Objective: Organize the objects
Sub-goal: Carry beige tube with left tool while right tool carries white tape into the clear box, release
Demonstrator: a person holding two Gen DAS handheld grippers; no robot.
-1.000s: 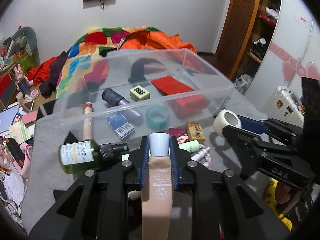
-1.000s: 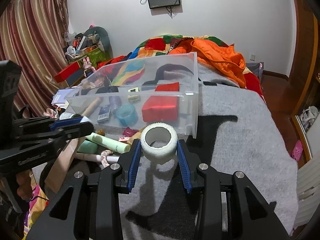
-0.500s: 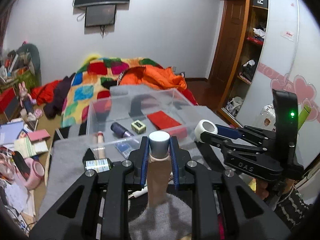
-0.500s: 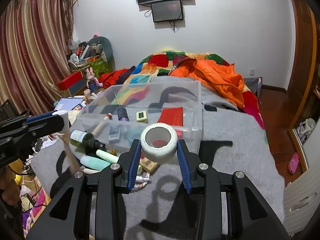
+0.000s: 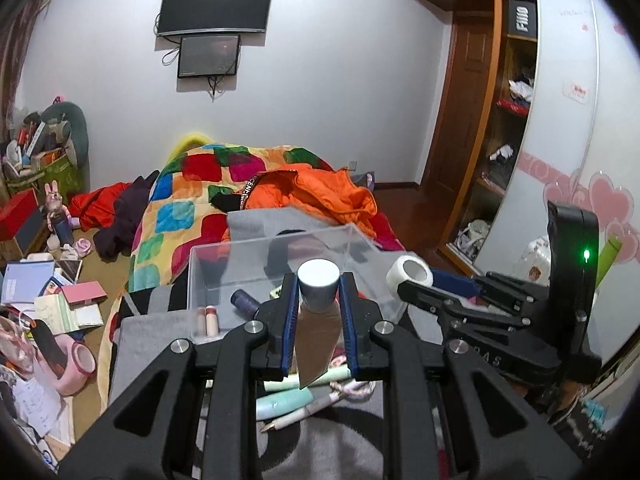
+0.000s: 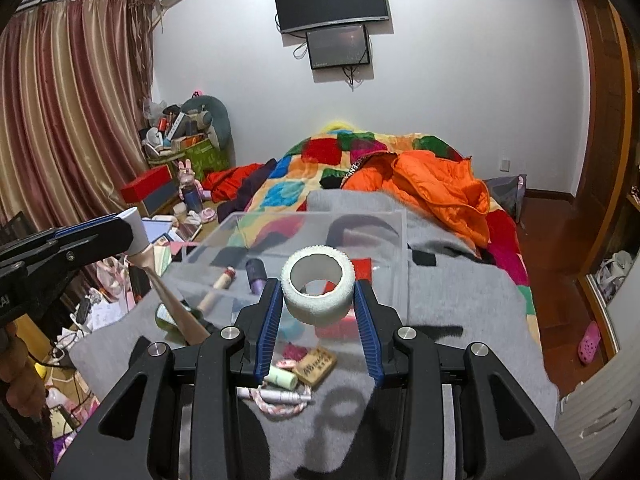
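My left gripper (image 5: 318,312) is shut on a beige tube with a grey cap (image 5: 318,286) and holds it high above the grey blanket; the tube also shows in the right wrist view (image 6: 168,292). My right gripper (image 6: 318,300) is shut on a white tape roll (image 6: 318,286), also raised; the roll shows in the left wrist view (image 5: 410,272). A clear plastic bin (image 6: 394,240) lies ahead of both, holding a purple bottle (image 6: 256,274), a wooden-looking tube (image 6: 218,290) and a red box (image 6: 362,266).
Loose small items lie on the grey blanket (image 6: 460,304) in front of the bin: a mint tube (image 5: 284,402), a wooden block (image 6: 316,366), a braided cord (image 6: 280,404). A colourful quilt and orange jacket (image 6: 436,188) lie behind. Floor clutter lies left.
Both grippers have risen well above the blanket with the tube and the tape roll still held; the bin now looks smaller and lower in both views.
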